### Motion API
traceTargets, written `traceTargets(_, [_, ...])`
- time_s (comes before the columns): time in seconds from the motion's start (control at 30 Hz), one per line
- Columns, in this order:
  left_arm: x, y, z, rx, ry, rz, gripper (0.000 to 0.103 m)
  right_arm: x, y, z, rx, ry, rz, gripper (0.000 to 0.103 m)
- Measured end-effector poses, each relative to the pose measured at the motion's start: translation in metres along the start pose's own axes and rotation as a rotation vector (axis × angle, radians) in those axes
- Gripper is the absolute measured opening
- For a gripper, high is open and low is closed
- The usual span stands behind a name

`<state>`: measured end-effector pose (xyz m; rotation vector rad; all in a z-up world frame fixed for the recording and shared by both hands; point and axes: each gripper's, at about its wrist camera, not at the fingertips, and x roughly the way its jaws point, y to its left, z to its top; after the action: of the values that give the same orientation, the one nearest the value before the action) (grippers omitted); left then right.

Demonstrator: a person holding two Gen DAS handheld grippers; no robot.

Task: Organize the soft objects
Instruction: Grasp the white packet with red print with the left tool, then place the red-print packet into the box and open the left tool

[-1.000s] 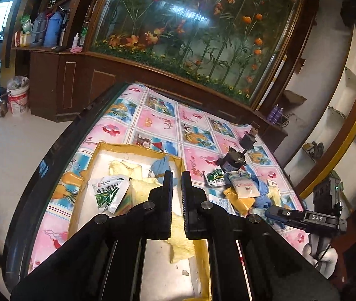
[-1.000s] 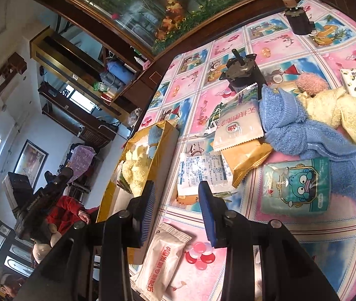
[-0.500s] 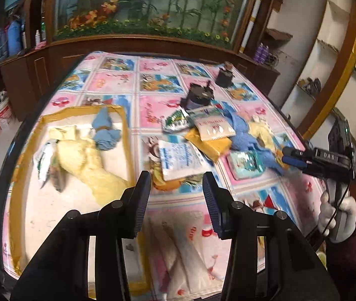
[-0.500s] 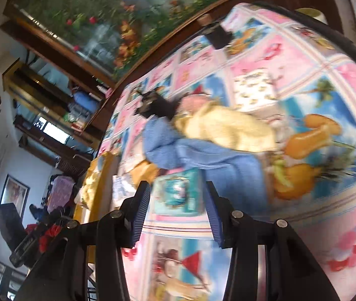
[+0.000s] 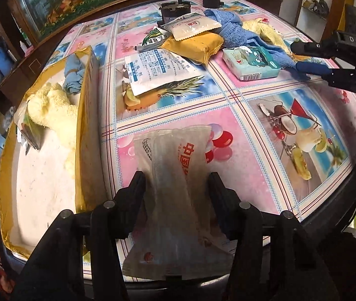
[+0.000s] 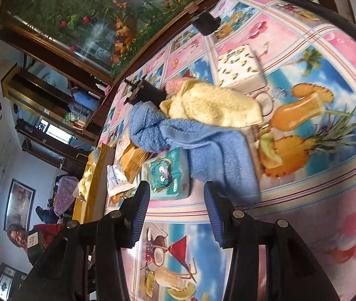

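Left wrist view, read from left to right: the yellow-walled tray filled the left of the frame and already held a pale yellow towel and a blue cloth. At lower centre the left gripper stood over a translucent pouch with red print lying on the patterned tablecloth. Its jaws had just been opening and stood spread either side of the pouch; the pads did not visibly press it. In the upper centre lay a heap of sachets, a teal tissue pack and a blue towel. At the upper right the right gripper reached toward that towel.

Judgement: the step in hand was the approach to the pouch. The next move called for closing on it, then a carry leftward over the tray wall.

Right wrist view showed what the other did not: the right gripper's blue pads parted and empty, just short of the tissue pack, and a yellow towel lying over the blue towel in mid-frame. The pouch was out of this view.
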<state>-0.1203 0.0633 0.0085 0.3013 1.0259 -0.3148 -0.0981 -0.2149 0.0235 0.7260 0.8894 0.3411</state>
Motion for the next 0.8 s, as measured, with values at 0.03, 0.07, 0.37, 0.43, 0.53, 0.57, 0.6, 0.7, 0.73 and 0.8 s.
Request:
traceTargets(0.03, [-0.001, 0.001, -0.001, -0.006, -0.012, -0.010, 0.052, 0.001, 0.002, -0.001, -0.006, 0.004, 0.001, 0.045])
traceTargets(0.07, [-0.001, 0.003, -0.001, -0.012, -0.020, -0.020, 0.052, 0.001, 0.005, -0.002, -0.014, 0.008, 0.004, 0.045])
traceTargets(0.37, [-0.012, 0.002, -0.001, -0.028, -0.078, -0.064, 0.036, 0.011, 0.010, -0.007, -0.031, 0.030, -0.016, 0.045])
traceTargets(0.43, [-0.016, 0.003, -0.002, -0.052, -0.095, -0.106, 0.034, 0.011, 0.007, -0.008, -0.023, 0.028, -0.025, 0.045])
traceTargets(0.53, [-0.024, 0.008, -0.002, -0.085, -0.126, -0.147, 0.033, 0.010, 0.005, -0.009, -0.019, 0.024, -0.034, 0.045])
traceTargets(0.57, [-0.027, 0.009, -0.001, -0.095, -0.138, -0.163, 0.033, 0.010, 0.004, -0.010, -0.019, 0.024, -0.036, 0.045])
traceTargets(0.6, [-0.031, 0.011, 0.000, -0.103, -0.150, -0.174, 0.033, 0.009, 0.004, -0.010, -0.018, 0.023, -0.038, 0.045])
traceTargets(0.7, [-0.042, 0.019, 0.002, -0.136, -0.178, -0.202, 0.033, 0.009, 0.003, -0.011, -0.016, 0.022, -0.044, 0.045])
traceTargets(0.73, [-0.045, 0.023, 0.003, -0.151, -0.184, -0.206, 0.033, 0.009, 0.003, -0.011, -0.015, 0.021, -0.045, 0.045])
traceTargets(0.8, [-0.054, 0.039, 0.005, -0.197, -0.206, -0.222, 0.033, 0.009, 0.001, -0.013, -0.015, 0.020, -0.049, 0.046])
